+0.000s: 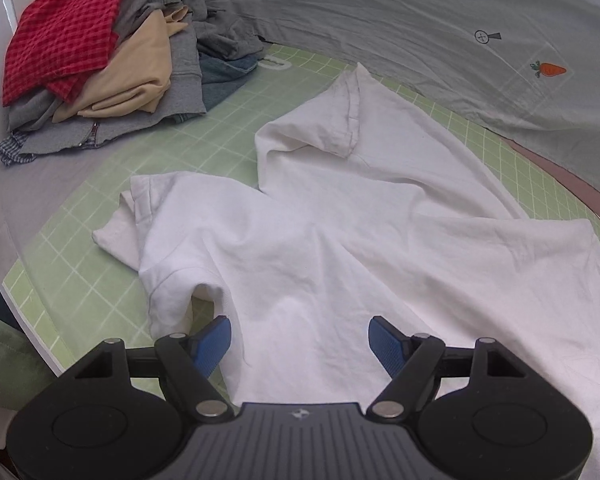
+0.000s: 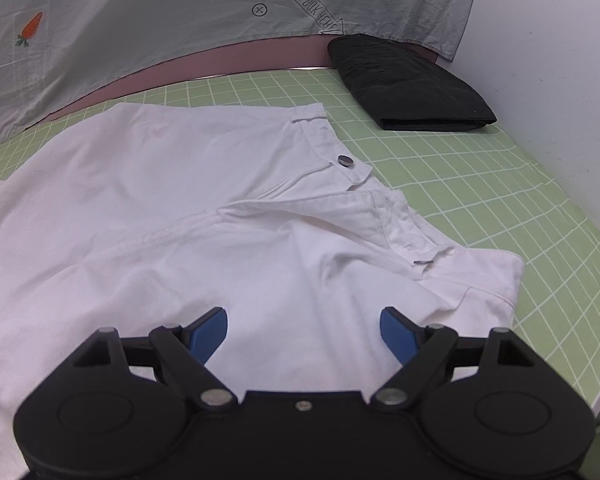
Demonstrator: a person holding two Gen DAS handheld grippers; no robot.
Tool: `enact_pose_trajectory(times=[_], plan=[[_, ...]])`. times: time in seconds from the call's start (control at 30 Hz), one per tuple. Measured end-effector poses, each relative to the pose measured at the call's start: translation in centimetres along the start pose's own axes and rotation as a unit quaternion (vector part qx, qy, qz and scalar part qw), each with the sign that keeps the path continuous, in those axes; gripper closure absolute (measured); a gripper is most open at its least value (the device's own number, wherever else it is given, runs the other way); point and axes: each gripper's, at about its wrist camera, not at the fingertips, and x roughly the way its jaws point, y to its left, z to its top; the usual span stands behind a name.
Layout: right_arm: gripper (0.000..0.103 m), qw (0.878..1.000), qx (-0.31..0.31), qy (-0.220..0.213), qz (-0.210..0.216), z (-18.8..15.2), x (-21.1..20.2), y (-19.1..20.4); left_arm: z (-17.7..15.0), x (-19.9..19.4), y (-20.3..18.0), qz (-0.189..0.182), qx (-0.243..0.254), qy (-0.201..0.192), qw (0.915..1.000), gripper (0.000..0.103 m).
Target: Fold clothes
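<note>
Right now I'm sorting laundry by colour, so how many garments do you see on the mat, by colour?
White shorts, spread flat: 1
Black folded garment: 1
Red checked piece on the pile: 1
Tan piece in the pile: 1
Grey or blue pieces in the pile: cannot tell
Total countable: 4

Matt, creased white cloth shorts with glossy metal button

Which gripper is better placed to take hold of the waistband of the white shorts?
Right. The right gripper hangs open over the white shorts near the waistband. The left gripper, also open, faces the leg ends.
</note>
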Motion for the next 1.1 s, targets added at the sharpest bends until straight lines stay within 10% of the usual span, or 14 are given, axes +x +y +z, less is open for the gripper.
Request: enact_pose_trajectory(times=[0.4, 1.1], plan=[[0.014, 0.999, 0.042, 0.010, -0.010, 0.9, 1.3, -1.8, 5.2, 1.9, -0.7, 0.013, 0.019, -0.033, 0.9992, 0.026], [0.012, 0.996, 0.075, -0.017, -0.054, 18.0, 16.1, 0.2, 25.9, 22.0, -8.3, 0.058, 0.094, -0.047, 0.9928, 0.020]])
